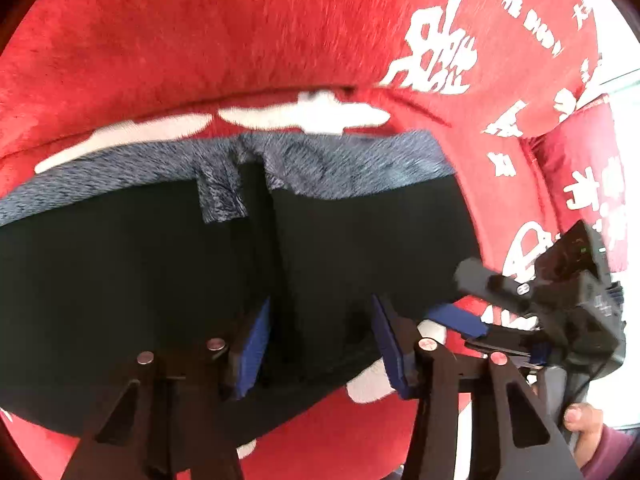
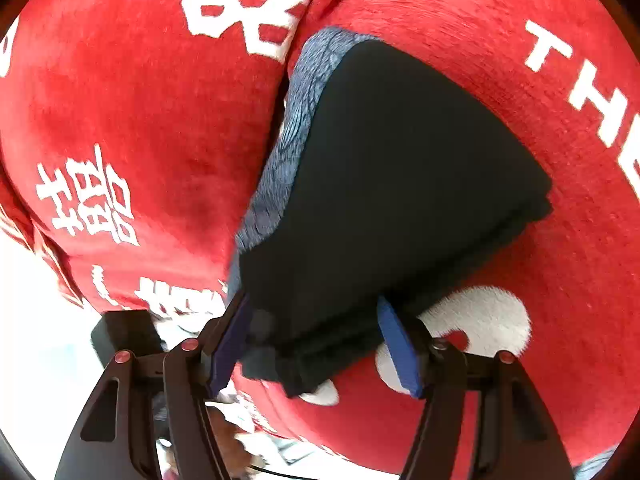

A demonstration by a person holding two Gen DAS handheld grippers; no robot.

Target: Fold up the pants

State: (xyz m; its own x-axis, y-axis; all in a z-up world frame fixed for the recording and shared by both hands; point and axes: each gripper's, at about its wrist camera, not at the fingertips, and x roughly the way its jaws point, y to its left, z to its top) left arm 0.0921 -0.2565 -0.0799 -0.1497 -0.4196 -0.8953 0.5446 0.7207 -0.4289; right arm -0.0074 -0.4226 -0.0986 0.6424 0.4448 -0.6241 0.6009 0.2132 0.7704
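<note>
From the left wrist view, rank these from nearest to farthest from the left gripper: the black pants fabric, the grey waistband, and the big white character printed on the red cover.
1. Black pants fabric: right at the left gripper, between its fingers.
2. Grey waistband: along the pants' far edge, ahead.
3. Big white character: on the red cover, far upper right.

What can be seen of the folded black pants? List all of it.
The folded black pants lie as a thick, layered bundle on the red plush cover with white lettering. The cloth is matte black; a mottled blue-grey inner waistband shows along one edge. Stacked fold edges face the right gripper, whose blue pads flank a corner of the bundle without visibly squeezing. The left gripper stands over the pants, jaws apart.
</note>
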